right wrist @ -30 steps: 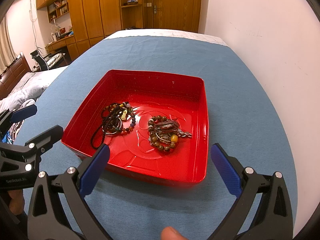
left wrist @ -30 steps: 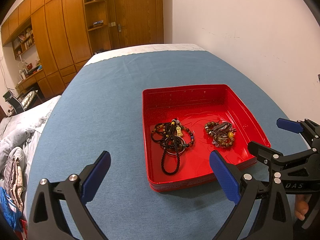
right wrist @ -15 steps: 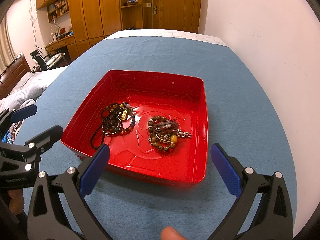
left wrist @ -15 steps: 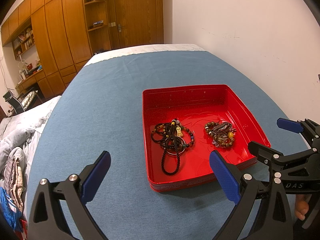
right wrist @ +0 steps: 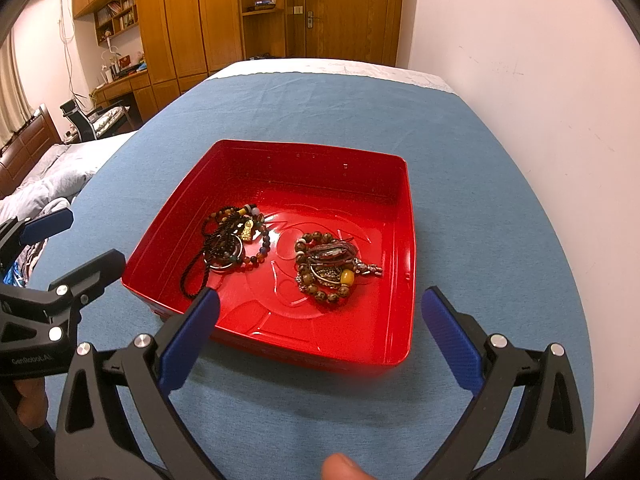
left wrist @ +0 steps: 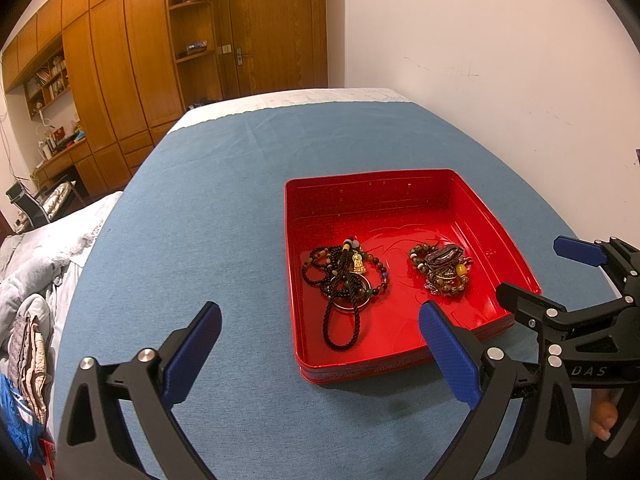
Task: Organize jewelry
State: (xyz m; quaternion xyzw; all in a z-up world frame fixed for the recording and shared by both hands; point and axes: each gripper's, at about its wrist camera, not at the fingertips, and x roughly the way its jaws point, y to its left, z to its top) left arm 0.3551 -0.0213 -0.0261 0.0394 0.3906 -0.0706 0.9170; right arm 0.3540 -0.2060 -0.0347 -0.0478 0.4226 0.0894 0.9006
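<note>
We are holding our left tongs (left wrist: 320, 360) released, pads spread wide, hovering above the blue cloth (left wrist: 208, 208) just left of the red tray (left wrist: 400, 190). Our right tongs (right wrist: 320, 344) are likewise gaping wide and gripping nothing, hanging over the tray's near edge. The tray is sitting on the cloth-covered desk, close to the white wall (right wrist: 520, 60). Inside it, two clusters of jewelry are lying apart: on the left a dark cord necklace (left wrist: 344, 292) tangled with beads and a small gold pendant, on the right a heap of brown bead bracelets (left wrist: 442, 268) with a yellow bead. Wooden wardrobes (left wrist: 120, 60) are standing beyond.
</note>
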